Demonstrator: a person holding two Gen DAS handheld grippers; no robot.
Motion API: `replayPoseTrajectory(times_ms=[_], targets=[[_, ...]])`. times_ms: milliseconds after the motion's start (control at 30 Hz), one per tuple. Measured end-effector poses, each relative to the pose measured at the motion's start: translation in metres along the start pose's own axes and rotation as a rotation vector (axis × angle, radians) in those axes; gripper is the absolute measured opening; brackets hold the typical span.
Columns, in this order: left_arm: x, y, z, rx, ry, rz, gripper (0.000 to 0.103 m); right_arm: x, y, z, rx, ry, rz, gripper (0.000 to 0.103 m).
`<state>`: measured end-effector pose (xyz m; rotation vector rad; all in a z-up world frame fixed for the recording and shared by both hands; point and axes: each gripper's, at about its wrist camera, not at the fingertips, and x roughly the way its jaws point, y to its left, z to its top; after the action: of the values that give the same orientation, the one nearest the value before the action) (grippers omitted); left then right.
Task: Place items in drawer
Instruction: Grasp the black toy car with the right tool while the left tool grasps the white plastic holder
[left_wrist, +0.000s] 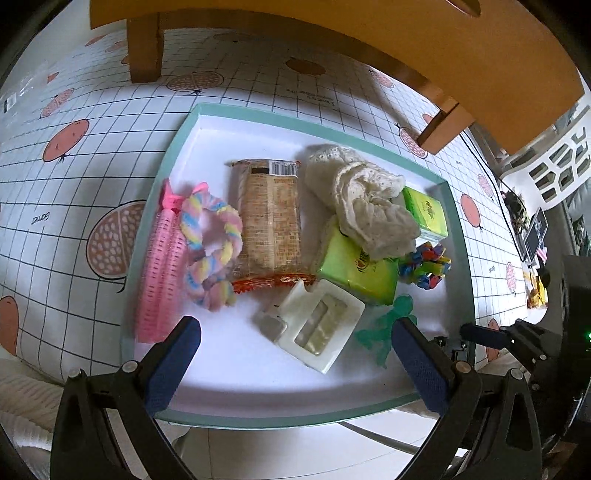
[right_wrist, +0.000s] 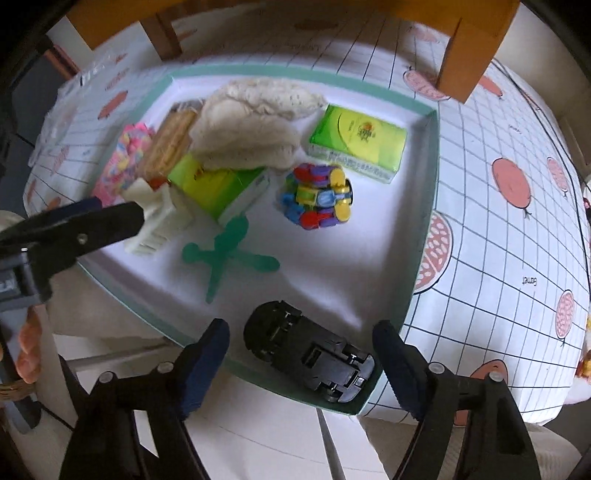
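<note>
Drawer tray (left_wrist: 173, 155): lying on the gridded tablecloth (left_wrist: 92, 110); already holding the snack packet (left_wrist: 267, 218), rope toy (left_wrist: 214, 243) and cream soap dish (left_wrist: 321, 325), so packing looks nearly done
Left view, left gripper (left_wrist: 295, 338): hanging released over the soap dish; clasping nothing
Right view, black toy car (right_wrist: 308, 356): lying underside up in the tray's near corner; long axis running diagonally toward that corner
Right gripper (right_wrist: 301, 341): straddling the car, pads clear of it; likely lining up a grasp

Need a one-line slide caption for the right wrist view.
Right claw open above a black toy car lying upside down in the near corner of the teal-rimmed tray.
</note>
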<state>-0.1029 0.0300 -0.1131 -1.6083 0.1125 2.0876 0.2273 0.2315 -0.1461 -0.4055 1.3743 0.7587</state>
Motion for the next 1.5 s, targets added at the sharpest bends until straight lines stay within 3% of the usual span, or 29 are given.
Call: replayPoseTrajectory(times_ms=[167,333,400,567,700,800,1033,1133,1367,1500], targets=[[0.006,-0.004,-0.001,0.018,0.013,0.005,0.103,0.005,0.002,-0.001,-0.013,-0.001,-0.026,0.068],[0.009,-0.008,-0.002,0.035,0.020,0.014,0.102,0.008,-0.007,-0.003,0.065,-0.029,-0.001,0.058],[0.010,-0.009,-0.003,0.040,0.025,0.014,0.098,0.006,-0.010,-0.003,0.095,-0.052,0.015,0.050],[0.014,-0.015,-0.005,0.067,0.041,0.021,0.090,0.003,-0.026,-0.007,0.209,-0.100,0.048,0.041],[0.022,-0.024,-0.006,0.098,0.063,0.036,0.080,0.001,-0.045,-0.015,0.337,-0.139,0.099,0.040],[0.026,-0.031,-0.004,0.127,0.055,0.047,0.079,0.000,-0.050,-0.022,0.364,-0.153,0.129,0.040],[0.028,-0.037,-0.002,0.174,0.037,0.088,0.059,-0.005,-0.059,-0.038,0.422,-0.165,0.176,0.041],[0.024,-0.028,-0.002,0.167,0.034,0.079,0.057,-0.008,-0.060,-0.033,0.436,-0.165,0.177,0.044],[0.029,-0.031,-0.001,0.181,0.032,0.088,0.057,-0.006,-0.047,-0.028,0.383,-0.142,0.098,0.046],[0.030,-0.032,-0.001,0.183,0.032,0.089,0.057,-0.005,-0.033,-0.023,0.333,-0.128,0.000,0.046]])
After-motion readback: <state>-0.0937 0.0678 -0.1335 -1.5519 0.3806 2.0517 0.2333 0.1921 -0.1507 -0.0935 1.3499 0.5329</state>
